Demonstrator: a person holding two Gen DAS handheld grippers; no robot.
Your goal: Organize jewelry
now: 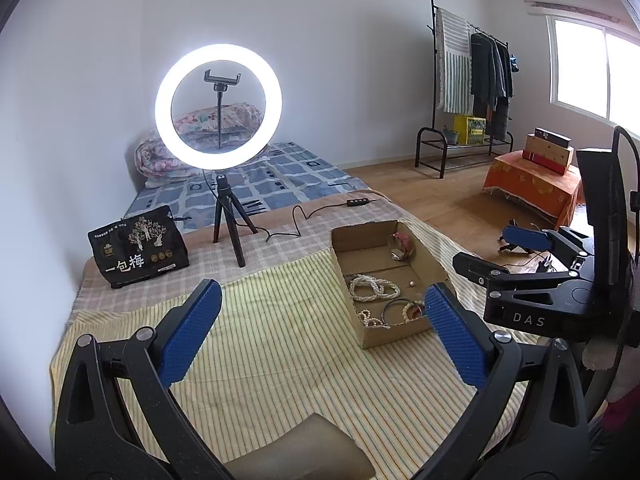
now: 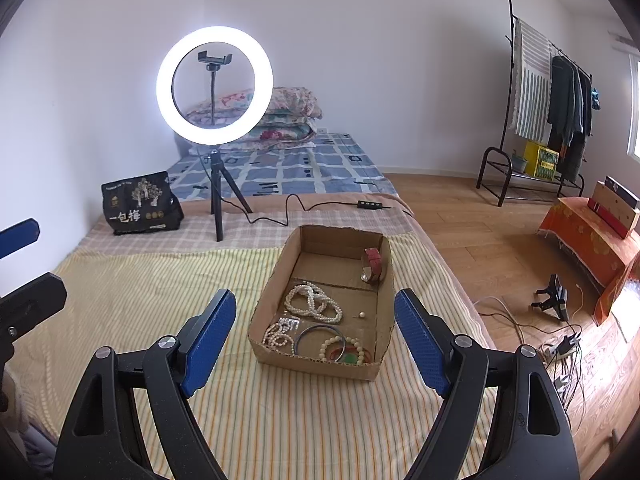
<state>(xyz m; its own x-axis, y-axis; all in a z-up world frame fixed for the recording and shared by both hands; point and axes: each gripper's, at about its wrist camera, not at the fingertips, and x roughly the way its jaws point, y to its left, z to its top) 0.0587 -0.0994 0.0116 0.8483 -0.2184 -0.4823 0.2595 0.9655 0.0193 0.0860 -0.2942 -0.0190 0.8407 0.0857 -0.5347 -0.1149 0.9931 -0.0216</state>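
An open cardboard box (image 2: 276,276) sits on the striped bedspread; it also shows in the left wrist view (image 1: 374,332). Inside lie a white pearl necklace (image 2: 312,300), a smaller pearl strand (image 2: 276,336), a dark bangle (image 2: 316,334), a bead bracelet with red and green bangles (image 2: 346,350), a loose pearl (image 2: 362,314) and a red watch (image 2: 373,266) at the far end. My right gripper (image 2: 316,340) is open and empty, just in front of and above the box. My left gripper (image 1: 320,334) is open and empty, to the left of the box.
A lit ring light on a tripod (image 2: 214,84) stands behind the box, its cable and switch (image 2: 370,205) trailing across the bed. A black snack bag (image 2: 140,204) lies at the back left. Cables and a small stand (image 2: 554,296) lie on the wooden floor to the right.
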